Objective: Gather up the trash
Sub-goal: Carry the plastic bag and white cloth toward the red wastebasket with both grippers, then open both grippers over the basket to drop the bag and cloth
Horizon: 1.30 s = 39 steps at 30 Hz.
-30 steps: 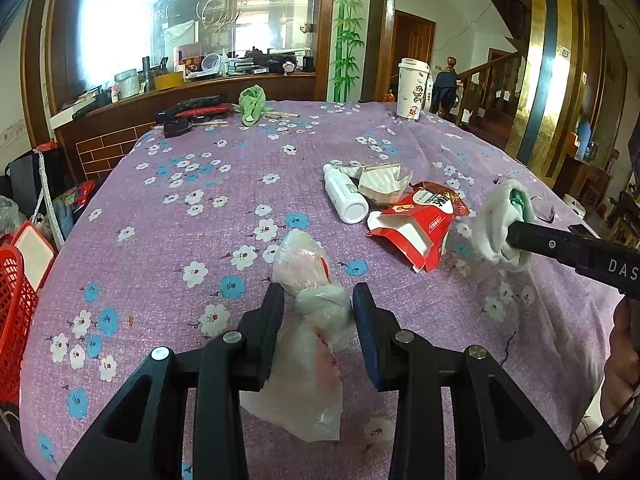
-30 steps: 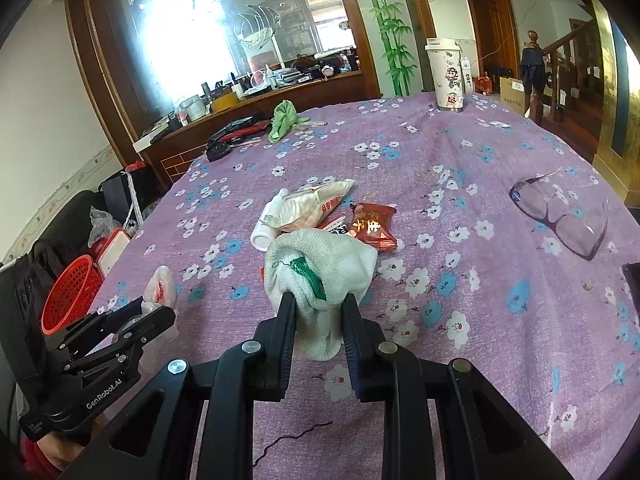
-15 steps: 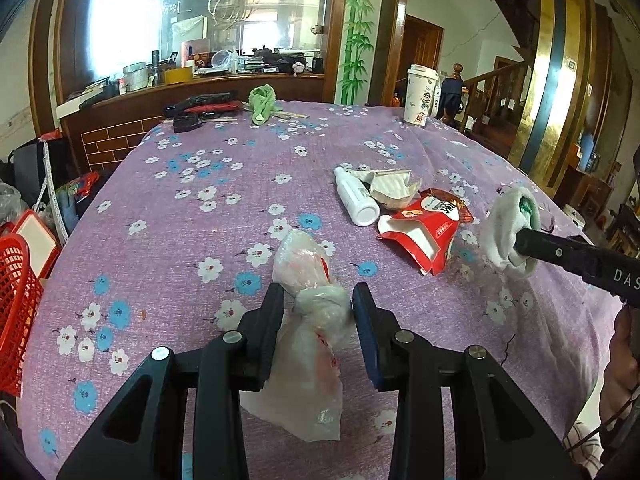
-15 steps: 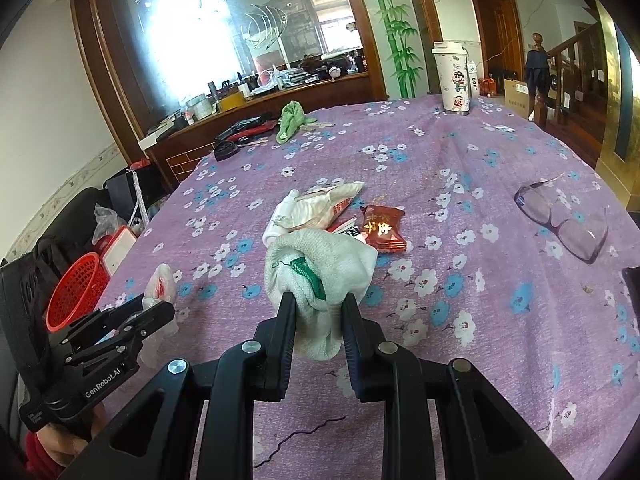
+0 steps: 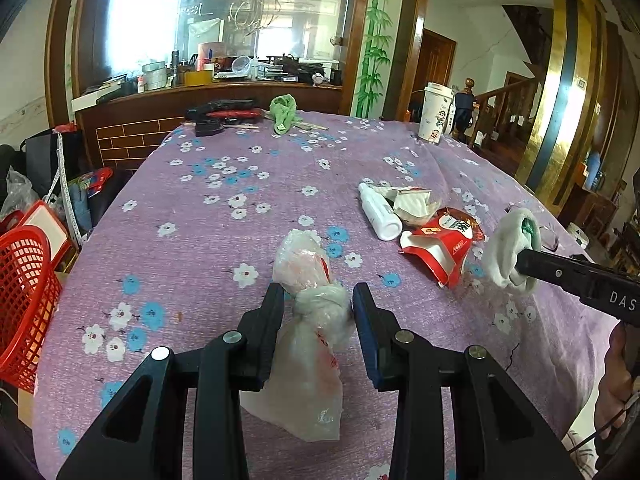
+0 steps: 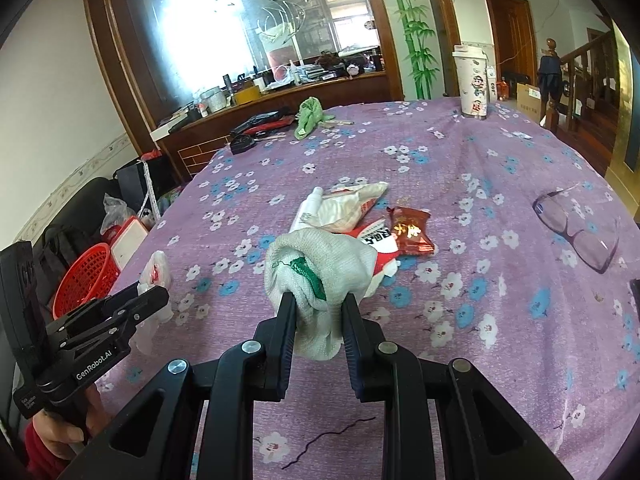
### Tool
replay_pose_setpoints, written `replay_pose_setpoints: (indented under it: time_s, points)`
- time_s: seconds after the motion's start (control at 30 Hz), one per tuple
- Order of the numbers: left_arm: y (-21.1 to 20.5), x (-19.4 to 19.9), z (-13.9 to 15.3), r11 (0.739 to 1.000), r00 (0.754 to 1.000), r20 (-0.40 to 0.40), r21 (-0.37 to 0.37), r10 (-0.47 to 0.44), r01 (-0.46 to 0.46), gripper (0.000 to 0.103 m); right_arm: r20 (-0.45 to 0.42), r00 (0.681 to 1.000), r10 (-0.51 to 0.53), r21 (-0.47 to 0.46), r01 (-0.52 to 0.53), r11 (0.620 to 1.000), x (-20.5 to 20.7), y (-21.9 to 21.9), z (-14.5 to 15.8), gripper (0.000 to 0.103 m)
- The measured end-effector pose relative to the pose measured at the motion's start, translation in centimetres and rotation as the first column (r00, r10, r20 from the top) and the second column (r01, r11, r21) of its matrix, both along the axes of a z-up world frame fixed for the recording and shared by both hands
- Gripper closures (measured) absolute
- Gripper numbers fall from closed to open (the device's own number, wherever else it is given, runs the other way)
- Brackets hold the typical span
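While the left gripper (image 5: pixel 318 306) clamps a knotted translucent plastic bag (image 5: pixel 310 328) and the right gripper (image 6: pixel 317 306) pinches a bunched white knit glove with green trim (image 6: pixel 320 276), both loads hang just above a purple flower-print tablecloth (image 5: pixel 224 216). Beyond them lie a white plastic bottle (image 5: pixel 379 212), torn red snack wrappers (image 5: pixel 442 246) and clear glasses (image 6: pixel 576 232). A red mesh basket (image 5: pixel 24 304) sits beside the table, before a wood-framed glass partition (image 5: pixel 224 24).

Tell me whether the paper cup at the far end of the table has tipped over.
No: the paper cup stands upright with its lid on top, on the purple tablecloth.
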<state>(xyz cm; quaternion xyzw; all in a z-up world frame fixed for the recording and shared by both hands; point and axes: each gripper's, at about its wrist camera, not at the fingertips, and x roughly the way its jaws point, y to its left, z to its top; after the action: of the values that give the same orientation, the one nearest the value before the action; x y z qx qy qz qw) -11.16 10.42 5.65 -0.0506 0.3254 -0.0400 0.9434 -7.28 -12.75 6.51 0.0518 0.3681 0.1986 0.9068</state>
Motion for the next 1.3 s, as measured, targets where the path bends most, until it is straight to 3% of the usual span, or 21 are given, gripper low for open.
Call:
replay_pose_setpoints:
  time_s: [0.57,0.83,1.03,1.3]
  points:
    - [3.1,-1.1,0.9,0.998,0.998,0.014,-0.022,0.057,-0.057,0.069,-0.007,0.996,0.089,0.007,-0.089,0.996,0.7,3.3,1.0,0.079]
    - [6.6,-2.0,2.4,0.990,0.990,0.042,-0.036,0.138,-0.136,0.069,-0.032,0.979,0.199,-0.002,-0.199,0.980,1.6,7.9,1.7,0.079]
    - [11.9,-3.9,4.0,0.967,0.965,0.076,-0.046,0.253,-0.250,0.069,-0.062,0.939,0.338,0.010,-0.338,0.941,1.5,13.7,2.8,0.079]
    - [21.3,-7.9,4.6,0.898,0.896,0.069,-0.039,0.439,-0.437,0.069,-0.072,0.861,0.504,0.003,-0.505,0.863,0.3,23.3,4.1,0.079]
